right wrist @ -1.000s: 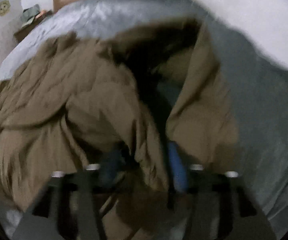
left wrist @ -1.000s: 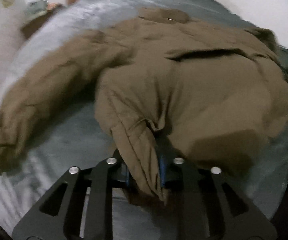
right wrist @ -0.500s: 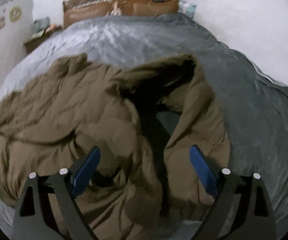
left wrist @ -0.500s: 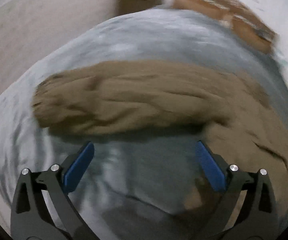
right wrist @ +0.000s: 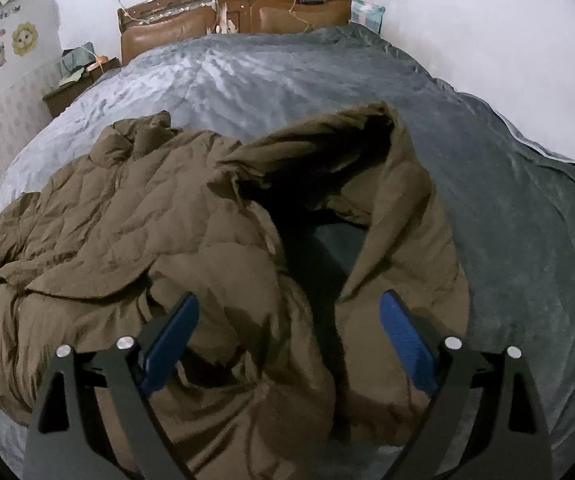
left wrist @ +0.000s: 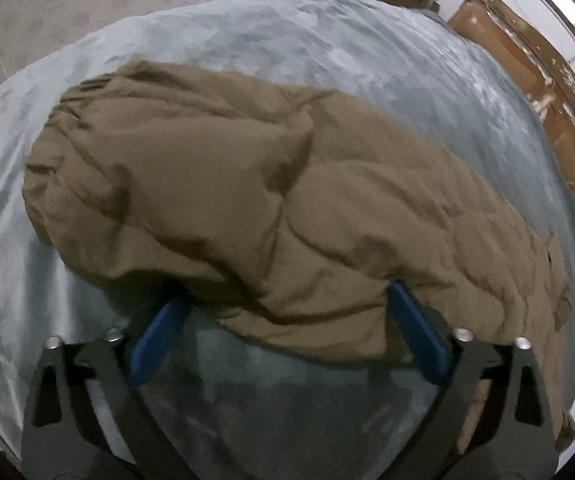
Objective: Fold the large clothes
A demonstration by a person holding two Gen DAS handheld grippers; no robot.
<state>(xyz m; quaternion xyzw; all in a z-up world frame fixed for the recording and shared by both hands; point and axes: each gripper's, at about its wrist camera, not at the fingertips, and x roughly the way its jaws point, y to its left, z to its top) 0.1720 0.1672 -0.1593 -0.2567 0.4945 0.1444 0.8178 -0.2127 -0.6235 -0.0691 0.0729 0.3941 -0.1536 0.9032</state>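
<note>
**Sleeve ahead of the left gripper, hood ahead of the right**

While both tools hover over the bed, the brown padded jacket [left wrist: 271,200] lies just ahead of each. Closest to the left gripper [left wrist: 283,332], the sleeve's near edge sits between the blue pads [left wrist: 415,336], which are wide apart but closing; they do not appear to press on the fabric yet. From that gripper the sleeve runs crosswise, its cuff end off to the left and its shoulder end off to the right. The right gripper [right wrist: 287,340] stands wide open and empty above the rumpled body of the jacket, with the open hood [right wrist: 347,152] straight ahead beyond its tips. Farther off, the grey bedspread [right wrist: 271,76] stretches to a wooden headboard [right wrist: 235,4]. By my reading, the left hand is nearer its grasp, so folding the sleeve inward across the body comes next.
</note>
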